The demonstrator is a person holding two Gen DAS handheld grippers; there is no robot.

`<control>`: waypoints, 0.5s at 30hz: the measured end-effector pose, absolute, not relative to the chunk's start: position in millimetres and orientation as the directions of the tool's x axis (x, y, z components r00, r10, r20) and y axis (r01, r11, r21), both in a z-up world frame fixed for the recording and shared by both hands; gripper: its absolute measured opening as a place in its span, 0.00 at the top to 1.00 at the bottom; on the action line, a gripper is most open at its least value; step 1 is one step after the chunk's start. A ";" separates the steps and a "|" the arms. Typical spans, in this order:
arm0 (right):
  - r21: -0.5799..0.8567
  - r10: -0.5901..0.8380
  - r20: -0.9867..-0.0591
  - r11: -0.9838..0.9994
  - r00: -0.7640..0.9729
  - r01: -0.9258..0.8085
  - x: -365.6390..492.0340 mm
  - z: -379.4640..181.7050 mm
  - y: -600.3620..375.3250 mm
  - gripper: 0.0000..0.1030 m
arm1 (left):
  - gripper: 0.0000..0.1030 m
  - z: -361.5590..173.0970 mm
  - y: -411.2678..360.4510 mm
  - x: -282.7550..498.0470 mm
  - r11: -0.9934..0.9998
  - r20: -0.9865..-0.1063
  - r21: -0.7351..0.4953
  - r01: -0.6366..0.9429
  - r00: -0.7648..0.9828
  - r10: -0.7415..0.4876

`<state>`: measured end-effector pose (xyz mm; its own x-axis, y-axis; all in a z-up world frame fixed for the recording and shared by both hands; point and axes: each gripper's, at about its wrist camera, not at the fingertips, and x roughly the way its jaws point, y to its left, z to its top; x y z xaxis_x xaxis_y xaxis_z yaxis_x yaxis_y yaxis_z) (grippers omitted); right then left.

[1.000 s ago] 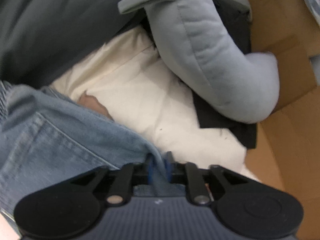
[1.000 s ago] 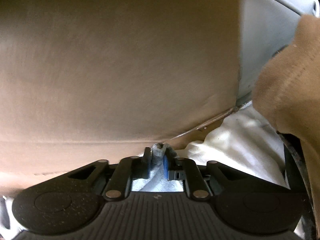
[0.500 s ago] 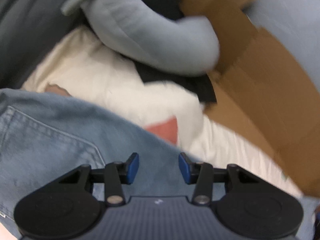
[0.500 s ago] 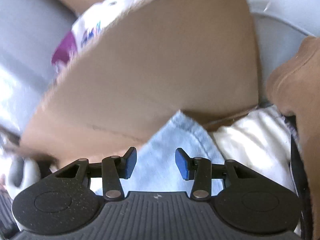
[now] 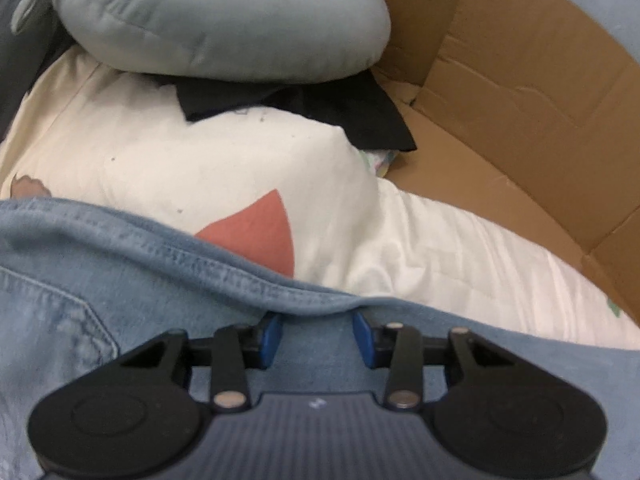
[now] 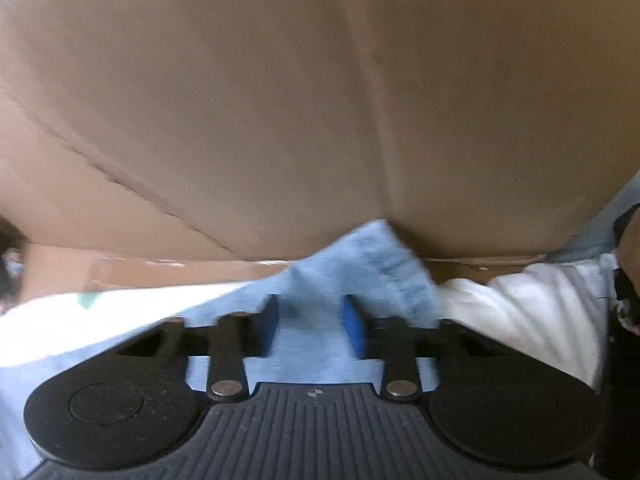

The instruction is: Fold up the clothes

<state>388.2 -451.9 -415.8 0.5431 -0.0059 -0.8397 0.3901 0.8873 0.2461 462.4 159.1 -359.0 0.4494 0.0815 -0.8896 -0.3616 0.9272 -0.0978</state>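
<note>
A long grey-blue plush cushion [image 5: 224, 20] lies across the top of the left wrist view, resting partly on a black cloth [image 5: 340, 108] spread beneath it. To their right a brown cardboard box [image 5: 532, 92] stands open, its creased wall and flap rising. In the right wrist view, cardboard fills nearly the whole upper frame.

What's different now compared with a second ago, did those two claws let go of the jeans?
Yes. Both had denim pinched; both released it. The left gripper stands open over the jeans and is closing; the right gripper is also closing, denim between its pads but not visibly clamped. A red patch on the cream cloth came into view. The grey pillow and cardboard box stayed.
</note>
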 end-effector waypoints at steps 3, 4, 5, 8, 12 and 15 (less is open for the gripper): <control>0.247 -0.023 -0.851 0.865 0.525 0.437 386.0 -419.1 -461.9 0.92 | 0.60 -360.4 155.5 466.4 0.929 -0.896 -0.073 -0.362 0.434 0.098; 0.245 -0.020 -0.854 0.866 0.520 0.436 384.5 -418.4 -462.1 0.92 | 0.60 -359.0 155.5 465.9 0.929 -0.897 -0.073 -0.363 0.431 0.097; 0.236 -0.018 -0.858 0.874 0.513 0.425 382.7 -416.7 -460.7 0.88 | 0.60 -357.5 155.5 465.4 0.928 -0.899 -0.074 -0.365 0.428 0.097; 0.185 -0.015 -0.874 0.915 0.486 0.359 372.6 -405.0 -449.6 0.74 | 0.60 -347.1 152.3 459.4 0.924 -0.907 -0.088 -0.373 0.413 0.081; 0.171 -0.002 -0.868 0.937 0.497 0.304 343.2 -375.8 -442.2 0.60 | 0.60 -327.5 139.1 448.7 0.936 -0.909 -0.077 -0.342 0.411 0.075; 0.204 0.038 -0.861 0.939 0.506 0.276 351.2 -355.2 -477.3 0.57 | 0.58 -307.9 129.0 440.3 0.946 -0.909 -0.084 -0.313 0.413 0.056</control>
<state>351.2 -477.3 -355.2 0.5064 0.0379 -0.8614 0.2764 0.9392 0.2039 440.3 129.0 -307.9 0.4130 0.0564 -0.9090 -0.3132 0.9460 -0.0836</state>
